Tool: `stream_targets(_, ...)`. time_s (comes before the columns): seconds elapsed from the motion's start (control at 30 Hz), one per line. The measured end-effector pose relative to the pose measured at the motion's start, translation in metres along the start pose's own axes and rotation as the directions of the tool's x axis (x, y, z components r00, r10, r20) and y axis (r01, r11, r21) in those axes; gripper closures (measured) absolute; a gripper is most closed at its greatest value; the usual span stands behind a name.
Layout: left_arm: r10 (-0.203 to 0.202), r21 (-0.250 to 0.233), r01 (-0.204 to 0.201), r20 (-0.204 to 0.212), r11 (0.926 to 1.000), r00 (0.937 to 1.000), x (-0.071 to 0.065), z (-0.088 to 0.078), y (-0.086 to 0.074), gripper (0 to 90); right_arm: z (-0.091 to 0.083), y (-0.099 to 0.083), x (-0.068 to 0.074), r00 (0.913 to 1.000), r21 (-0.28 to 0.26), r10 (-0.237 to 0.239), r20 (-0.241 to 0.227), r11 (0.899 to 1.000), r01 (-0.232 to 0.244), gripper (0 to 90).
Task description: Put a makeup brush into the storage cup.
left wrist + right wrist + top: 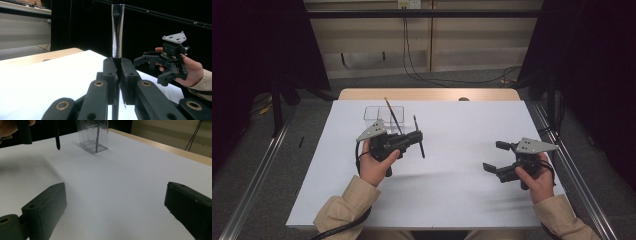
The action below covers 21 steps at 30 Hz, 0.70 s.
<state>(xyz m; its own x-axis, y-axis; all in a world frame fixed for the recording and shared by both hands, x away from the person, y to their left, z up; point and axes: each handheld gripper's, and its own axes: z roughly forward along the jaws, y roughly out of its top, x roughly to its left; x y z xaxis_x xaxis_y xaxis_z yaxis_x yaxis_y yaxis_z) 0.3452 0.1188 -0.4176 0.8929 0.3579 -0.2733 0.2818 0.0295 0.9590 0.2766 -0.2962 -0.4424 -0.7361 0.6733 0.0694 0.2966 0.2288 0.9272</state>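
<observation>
A slim dark brush point(422, 150) with a shiny metal ferrule point(117, 32) is clamped crosswise in my left gripper point(418, 136), which is shut on it point(119, 65) left of the table's middle. The brush's dark end point(57, 141) hangs a little above the sheet. Just behind that gripper stands a clear plastic box point(376, 114) with a second, brown-handled brush point(391, 111) leaning in it; the right gripper view has the box point(102, 135) far ahead. My right gripper point(493, 156) is at the right, open and with nothing in it point(117, 200), its jaws pointing left point(160, 66).
A white sheet point(462, 190) covers the table, with a strip of bare wood point(427, 94) along the far edge. Metal rails point(562, 145) run down both sides. Cables point(437, 77) lie on the floor behind the table.
</observation>
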Motion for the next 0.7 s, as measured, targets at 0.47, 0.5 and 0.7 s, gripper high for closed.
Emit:
stream_targets(0.47,0.005,-0.002,-0.006,-0.015,1.0,0.9999,0.001,-0.003,0.001,83.9,-0.011,-0.004,-0.004,0.9999,0.006,0.007,0.014,1.0,-0.007,3.9)
stream_targets(0.5,0.007,-0.002,-0.007,-0.015,1.0,0.9999,0.002,-0.003,0.001,83.9,-0.011,-0.004,-0.004,0.9999,0.006,0.008,0.015,1.0,-0.008,3.9)
stream_targets(0.7,0.012,-0.005,-0.012,-0.025,0.9999,0.9996,0.002,-0.006,0.002,83.9,-0.015,-0.007,-0.003,0.9999,0.011,0.012,0.01,1.0,-0.012,4.2)
